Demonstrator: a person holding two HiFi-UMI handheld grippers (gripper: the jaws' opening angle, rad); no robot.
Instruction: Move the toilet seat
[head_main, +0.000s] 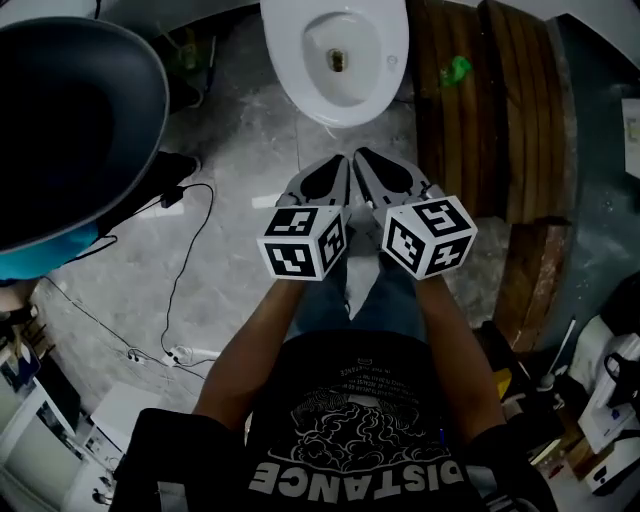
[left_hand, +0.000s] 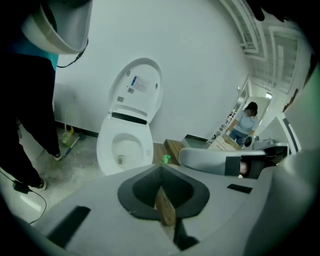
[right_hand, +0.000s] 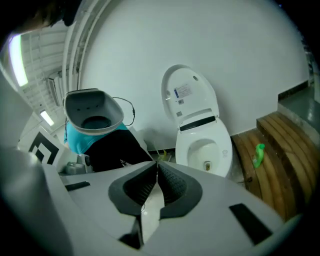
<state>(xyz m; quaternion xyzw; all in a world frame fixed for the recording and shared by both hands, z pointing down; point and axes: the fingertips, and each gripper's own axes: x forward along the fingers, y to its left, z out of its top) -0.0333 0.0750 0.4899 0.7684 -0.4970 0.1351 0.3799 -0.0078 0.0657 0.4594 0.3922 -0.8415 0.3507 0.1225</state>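
At 12 o'clock in the head view, the toilet seat (head_main: 288, 50) appears to lie flat on the bowl, with the lid (left_hand: 136, 90) raised against the wall. Toward 6 o'clock of it, the left gripper (head_main: 340, 165) and right gripper (head_main: 362, 160) hang side by side, each with jaws pressed together on nothing, apart from the seat. Wooden steps (head_main: 500, 100) lie at 2 o'clock.

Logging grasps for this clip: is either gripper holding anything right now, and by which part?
Nothing is held. The left gripper and right gripper are both shut and empty, side by side, short of the toilet.
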